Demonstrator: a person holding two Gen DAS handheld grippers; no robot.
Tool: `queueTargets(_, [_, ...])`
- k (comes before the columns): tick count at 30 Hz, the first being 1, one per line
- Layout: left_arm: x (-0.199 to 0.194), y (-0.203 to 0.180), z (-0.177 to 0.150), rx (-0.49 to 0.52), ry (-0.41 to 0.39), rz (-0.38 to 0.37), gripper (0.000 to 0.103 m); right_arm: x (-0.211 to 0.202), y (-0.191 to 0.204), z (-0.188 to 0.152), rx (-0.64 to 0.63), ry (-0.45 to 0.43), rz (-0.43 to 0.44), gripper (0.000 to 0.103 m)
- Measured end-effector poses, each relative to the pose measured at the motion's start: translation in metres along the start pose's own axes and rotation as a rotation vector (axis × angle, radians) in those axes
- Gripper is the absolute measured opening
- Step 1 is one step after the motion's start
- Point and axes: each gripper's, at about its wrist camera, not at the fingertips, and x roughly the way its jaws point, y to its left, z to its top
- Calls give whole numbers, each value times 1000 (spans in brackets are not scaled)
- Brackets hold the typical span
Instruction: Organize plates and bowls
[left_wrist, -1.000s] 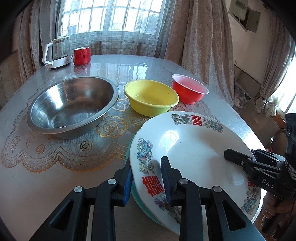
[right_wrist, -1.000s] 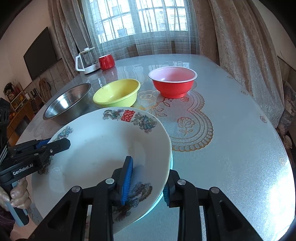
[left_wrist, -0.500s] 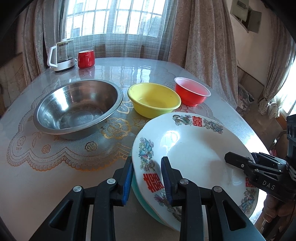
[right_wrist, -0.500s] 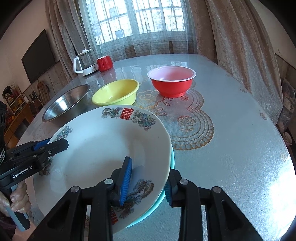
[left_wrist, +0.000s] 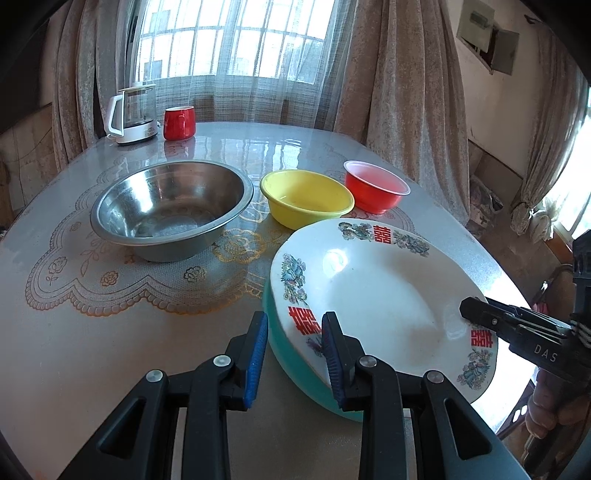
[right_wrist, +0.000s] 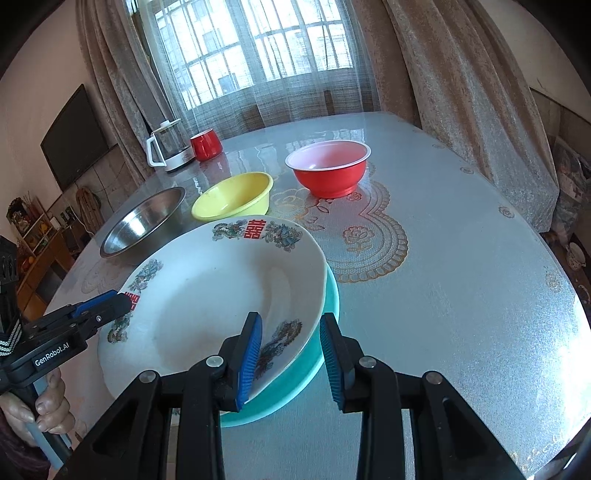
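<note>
A white plate with red and floral marks (left_wrist: 373, 291) (right_wrist: 221, 291) rests tilted on a teal plate (left_wrist: 295, 360) (right_wrist: 295, 373) at the table's near edge. My left gripper (left_wrist: 293, 354) straddles the left rims of both plates, jaws apart. My right gripper (right_wrist: 290, 354) straddles their right rims, jaws apart. Whether the pads touch the rims I cannot tell. Behind stand a steel bowl (left_wrist: 170, 208) (right_wrist: 144, 225), a yellow bowl (left_wrist: 306, 197) (right_wrist: 234, 195) and a red bowl (left_wrist: 375, 186) (right_wrist: 328, 168).
A glass kettle (left_wrist: 131, 114) (right_wrist: 168, 149) and a red mug (left_wrist: 179, 123) (right_wrist: 206, 144) stand at the far left of the table (left_wrist: 74, 350). Curtains and a window lie beyond. The table's edge is close under the plates.
Both grippers have pulled back slightly from the plates and opened wider. The white plate has settled lower onto the teal one.
</note>
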Motion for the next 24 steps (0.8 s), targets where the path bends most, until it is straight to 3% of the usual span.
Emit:
queueTargets(3, [1,-4,-2,7,2,1,30,1,5,-2,-12,-12,-5,28])
queueTargets(24, [7,-4,-3,-3,8,5,31,7,5,-4,23,-21,-36,29])
